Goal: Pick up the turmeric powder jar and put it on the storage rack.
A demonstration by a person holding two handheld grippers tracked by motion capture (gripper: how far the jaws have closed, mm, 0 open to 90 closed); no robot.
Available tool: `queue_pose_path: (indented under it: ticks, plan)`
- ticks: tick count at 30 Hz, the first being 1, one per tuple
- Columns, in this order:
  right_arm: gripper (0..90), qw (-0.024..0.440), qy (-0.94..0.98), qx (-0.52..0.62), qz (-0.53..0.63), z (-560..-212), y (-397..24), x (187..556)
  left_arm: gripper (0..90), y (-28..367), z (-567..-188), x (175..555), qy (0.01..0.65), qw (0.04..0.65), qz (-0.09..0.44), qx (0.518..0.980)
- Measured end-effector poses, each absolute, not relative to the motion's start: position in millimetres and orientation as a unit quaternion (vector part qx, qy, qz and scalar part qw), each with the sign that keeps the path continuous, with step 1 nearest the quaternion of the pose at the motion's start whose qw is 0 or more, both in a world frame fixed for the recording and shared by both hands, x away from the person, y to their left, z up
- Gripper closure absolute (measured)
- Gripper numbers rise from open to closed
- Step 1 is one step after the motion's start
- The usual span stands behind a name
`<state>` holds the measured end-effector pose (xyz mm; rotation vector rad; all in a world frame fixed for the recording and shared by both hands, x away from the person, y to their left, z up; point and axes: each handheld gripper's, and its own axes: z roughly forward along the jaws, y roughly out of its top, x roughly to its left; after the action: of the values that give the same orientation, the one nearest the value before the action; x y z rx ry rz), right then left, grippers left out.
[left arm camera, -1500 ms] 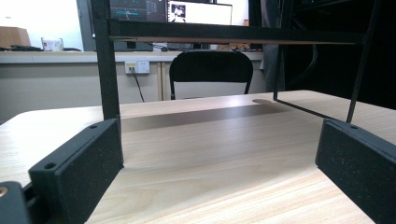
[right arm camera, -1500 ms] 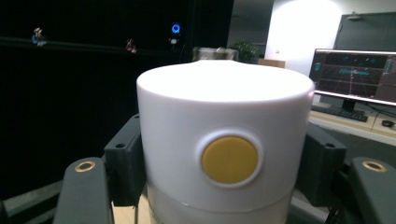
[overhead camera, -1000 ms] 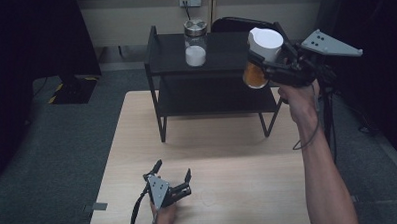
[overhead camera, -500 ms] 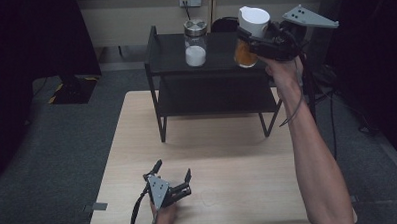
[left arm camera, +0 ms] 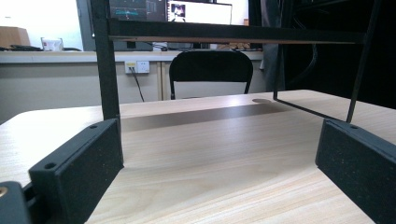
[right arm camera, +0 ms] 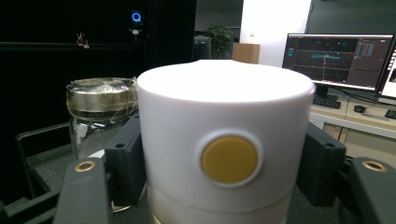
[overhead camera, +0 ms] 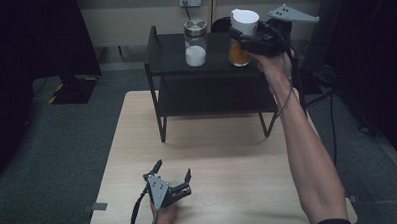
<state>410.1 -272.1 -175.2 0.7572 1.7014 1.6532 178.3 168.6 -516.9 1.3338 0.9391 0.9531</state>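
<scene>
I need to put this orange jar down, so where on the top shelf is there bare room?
The right claw holds the orange jar over the right part of the black shelf. Bare top lies left of the glass jar, and in the gap between both jars. The wooden table beyond the left claw is wide open.

Black tongs (overhead camera: 172,174) (grey three-cornered plates on top), black trailing cables.

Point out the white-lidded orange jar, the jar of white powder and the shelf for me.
white-lidded orange jar (overhead camera: 239,51), high view, on its orange-filled glass body.
jar of white powder (overhead camera: 195,55), high view, on the white contents in its lower half.
black shelf (overhead camera: 159,58), high view, on the bare left part of its top deck.
</scene>
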Motion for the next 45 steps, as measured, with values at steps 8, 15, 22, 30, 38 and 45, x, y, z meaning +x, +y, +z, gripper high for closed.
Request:
queue_pose_path:
  ticks: [8,15,22,30,38,45]
  plan:
    - [30.3,0.310,0.643,0.292,0.636,-177.5,-270.9,413.9,0.2,168.5,-516.8,178.3,0.403,0.586,0.409,0.572]
    - [30.0,0.312,0.636,0.300,0.639,-180.0,-268.6,411.9,0.2,168.4,-516.7,178.3,0.403,0.585,0.409,0.573]
    - [2.1,0.299,0.623,0.308,0.654,-183.4,-270.4,411.4,0.2,168.4,-516.7,178.3,0.403,0.585,0.409,0.573]
    - [0.0,0.309,0.612,0.305,0.661,-186.9,-270.6,397.7,0.2,168.5,-516.7,178.3,0.403,0.585,0.409,0.573]
    - [0.0,0.313,0.599,0.307,0.670,-200.0,-276.6,377.9,0.2,168.2,-516.9,178.4,0.403,0.586,0.408,0.572]
    - [0.0,0.317,0.598,0.294,0.675,-210.6,-287.0,353.1,0.2,168.3,-516.9,178.3,0.403,0.586,0.409,0.572]
